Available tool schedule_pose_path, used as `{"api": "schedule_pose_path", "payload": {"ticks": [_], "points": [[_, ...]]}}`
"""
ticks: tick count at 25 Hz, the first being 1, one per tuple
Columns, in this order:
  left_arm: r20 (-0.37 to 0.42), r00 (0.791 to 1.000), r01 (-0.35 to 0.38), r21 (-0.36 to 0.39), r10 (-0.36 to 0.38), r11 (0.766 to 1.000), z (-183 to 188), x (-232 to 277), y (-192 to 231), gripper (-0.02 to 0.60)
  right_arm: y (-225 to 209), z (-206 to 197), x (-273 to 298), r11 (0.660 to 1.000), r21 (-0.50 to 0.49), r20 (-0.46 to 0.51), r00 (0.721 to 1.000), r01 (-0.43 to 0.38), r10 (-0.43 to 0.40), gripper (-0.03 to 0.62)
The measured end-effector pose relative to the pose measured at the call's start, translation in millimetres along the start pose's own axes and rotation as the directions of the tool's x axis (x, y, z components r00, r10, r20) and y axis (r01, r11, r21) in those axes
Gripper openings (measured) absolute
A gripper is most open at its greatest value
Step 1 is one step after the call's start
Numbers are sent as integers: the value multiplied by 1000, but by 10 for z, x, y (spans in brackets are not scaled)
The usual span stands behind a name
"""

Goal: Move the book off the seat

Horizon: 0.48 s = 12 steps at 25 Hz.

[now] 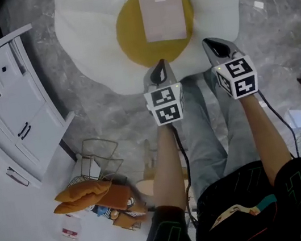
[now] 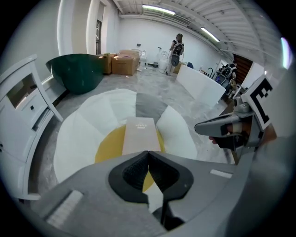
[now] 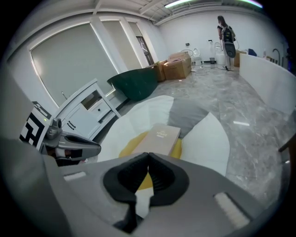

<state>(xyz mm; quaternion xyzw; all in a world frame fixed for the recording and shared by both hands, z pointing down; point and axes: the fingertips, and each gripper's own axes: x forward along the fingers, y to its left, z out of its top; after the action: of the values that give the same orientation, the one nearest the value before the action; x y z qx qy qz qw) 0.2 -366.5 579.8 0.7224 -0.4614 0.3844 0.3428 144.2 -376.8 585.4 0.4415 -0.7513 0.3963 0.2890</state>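
Left gripper (image 1: pixel 158 66), right gripper (image 1: pixel 213 45): fingers (image 2: pixel 134 169) closed, empty. Open before reaching book (image 1: pixel 161 10) on seat (image 1: pixel 89 35); take near edge.

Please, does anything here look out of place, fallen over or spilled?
Yes. A book lies on the yellow centre of the flower-shaped seat. Beside the white cabinet, a wire basket seems tipped over, with orange items and a bottle scattered on the floor.
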Motion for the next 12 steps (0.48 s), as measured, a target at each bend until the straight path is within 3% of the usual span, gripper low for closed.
{"api": "schedule_pose_path", "payload": {"ticks": [12], "points": [[-29, 997, 70, -1, -70, 998, -253, 1215, 633, 21, -332, -361, 1040, 992, 56, 24, 994, 109, -111, 3]]}}
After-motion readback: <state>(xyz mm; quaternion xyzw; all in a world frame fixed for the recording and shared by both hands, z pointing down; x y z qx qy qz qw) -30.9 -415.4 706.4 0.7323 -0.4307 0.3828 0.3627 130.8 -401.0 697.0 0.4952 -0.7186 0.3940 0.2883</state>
